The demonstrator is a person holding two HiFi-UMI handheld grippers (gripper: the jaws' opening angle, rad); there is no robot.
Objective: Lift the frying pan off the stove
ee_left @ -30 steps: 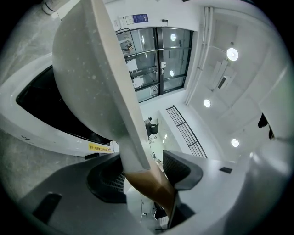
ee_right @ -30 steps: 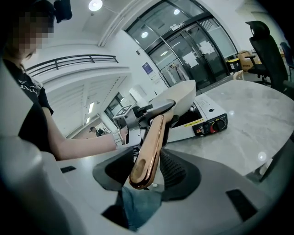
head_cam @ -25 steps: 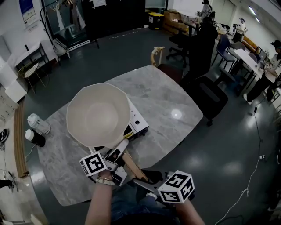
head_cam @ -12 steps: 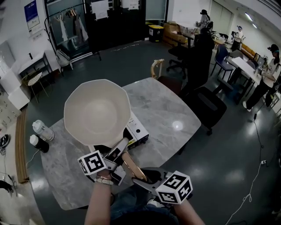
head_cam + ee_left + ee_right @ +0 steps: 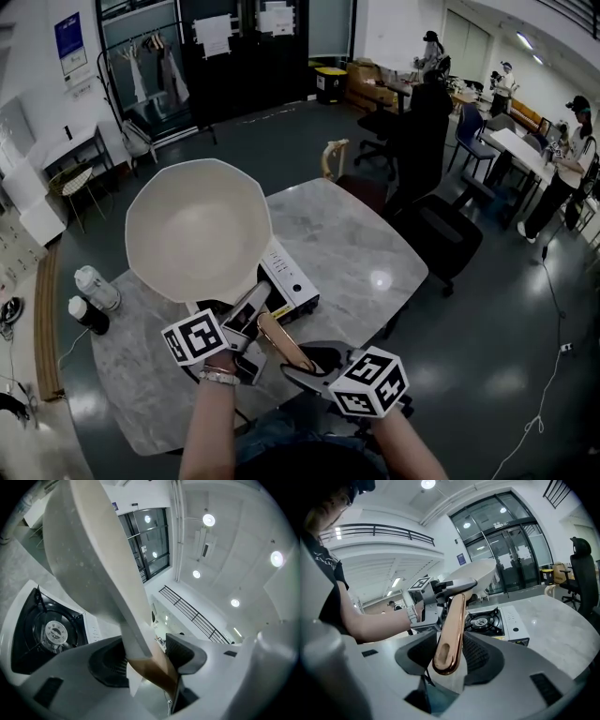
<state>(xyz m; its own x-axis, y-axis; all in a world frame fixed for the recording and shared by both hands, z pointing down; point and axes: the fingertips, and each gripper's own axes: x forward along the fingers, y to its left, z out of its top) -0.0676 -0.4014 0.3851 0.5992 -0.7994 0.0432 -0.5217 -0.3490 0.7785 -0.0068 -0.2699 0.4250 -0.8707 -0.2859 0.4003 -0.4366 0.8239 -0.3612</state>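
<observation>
Frying pan [image 5: 199, 230] is airborne, tilted, clear of the stove [image 5: 292, 281], which sits on the marble table [image 5: 356, 230]. 2 grippers are on its handle [image 5: 281, 342]. Left gripper [image 5: 251, 314] is clamped on the handle where it meets the pan body. Right gripper [image 5: 305, 364] has its pads pressed on the copper-coloured end of the handle. Burner [image 5: 54, 632] shows bare below the pan.

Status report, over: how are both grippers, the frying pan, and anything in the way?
Left gripper and right gripper shut on the handle. Frying pan in the air, clear of the stove. Nothing else touches it; bottle far left.
</observation>
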